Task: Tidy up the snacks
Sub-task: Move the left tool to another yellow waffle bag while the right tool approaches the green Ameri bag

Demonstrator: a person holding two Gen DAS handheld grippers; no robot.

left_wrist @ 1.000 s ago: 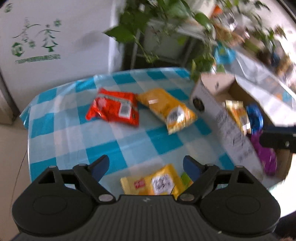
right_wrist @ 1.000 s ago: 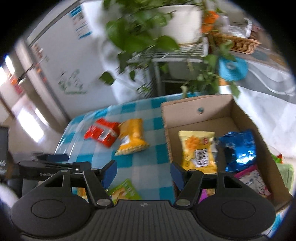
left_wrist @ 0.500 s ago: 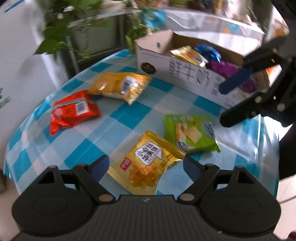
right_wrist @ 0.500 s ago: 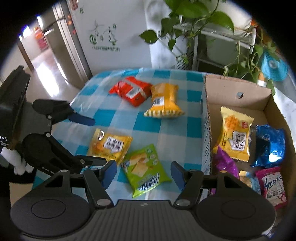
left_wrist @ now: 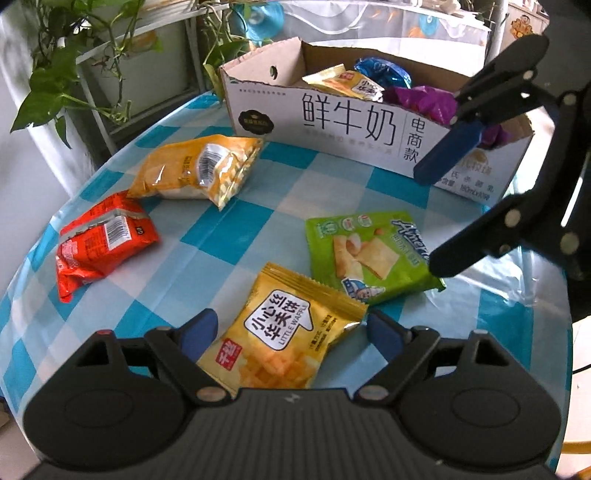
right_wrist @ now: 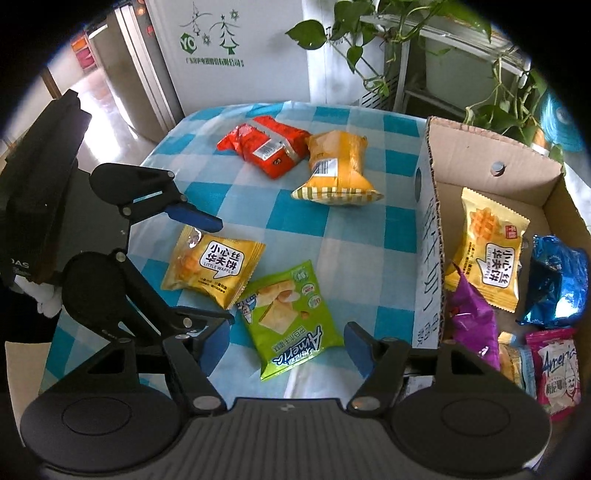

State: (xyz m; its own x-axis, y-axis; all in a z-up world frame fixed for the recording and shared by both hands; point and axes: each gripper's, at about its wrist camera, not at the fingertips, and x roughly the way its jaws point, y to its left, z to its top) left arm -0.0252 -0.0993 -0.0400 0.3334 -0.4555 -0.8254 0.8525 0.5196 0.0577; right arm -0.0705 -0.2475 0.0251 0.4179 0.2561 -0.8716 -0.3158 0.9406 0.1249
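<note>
On the blue-checked table, a yellow waffle packet [left_wrist: 288,343] [right_wrist: 214,266] lies flat between the fingers of my left gripper [left_wrist: 291,330] [right_wrist: 216,271]. The gripper is open, its pads standing off the packet's sides. Beside that packet lies a green cracker packet [left_wrist: 369,254] [right_wrist: 291,317]. My right gripper [right_wrist: 284,341] [left_wrist: 443,206] hovers over it with its jaws opening and the packet between them untouched. A red packet [left_wrist: 99,243] [right_wrist: 266,144] and an orange-yellow packet [left_wrist: 195,170] [right_wrist: 336,170] lie farther back.
A cardboard box [left_wrist: 332,122] [right_wrist: 428,236] stands at the table's right side and holds several packets: yellow, blue, purple, pink. Potted plants [right_wrist: 388,22] and a white cabinet [right_wrist: 229,48] stand behind the round table, whose edge [left_wrist: 22,258] curves close by.
Both grippers came down toward the table. My left gripper rolled and now straddles the yellow waffle packet. My right gripper's jaws widened over the green packet.
</note>
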